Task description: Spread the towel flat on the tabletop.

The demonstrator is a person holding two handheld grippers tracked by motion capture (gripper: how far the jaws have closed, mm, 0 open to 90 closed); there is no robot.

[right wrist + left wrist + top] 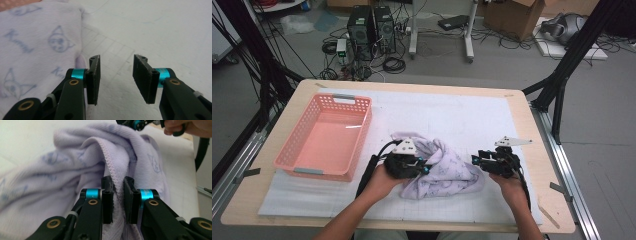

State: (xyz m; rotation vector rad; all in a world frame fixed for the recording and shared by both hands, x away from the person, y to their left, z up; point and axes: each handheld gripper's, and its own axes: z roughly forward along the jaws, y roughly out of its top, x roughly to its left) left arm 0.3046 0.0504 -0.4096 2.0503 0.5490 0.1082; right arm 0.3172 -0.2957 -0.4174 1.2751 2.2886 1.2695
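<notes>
High view: a crumpled lilac towel (442,167) lies at lower centre of the table (522,107), its left part hidden under the left claw (424,169); the right claw (475,161) sits just beside its right edge.

Left gripper view: the claw pinches the towel's stitched hem (117,187); surrounding folds are blurred.

Right gripper view: the right claw (116,75) stands open, nothing between its jaws; the towel is cut off at left.
</notes>
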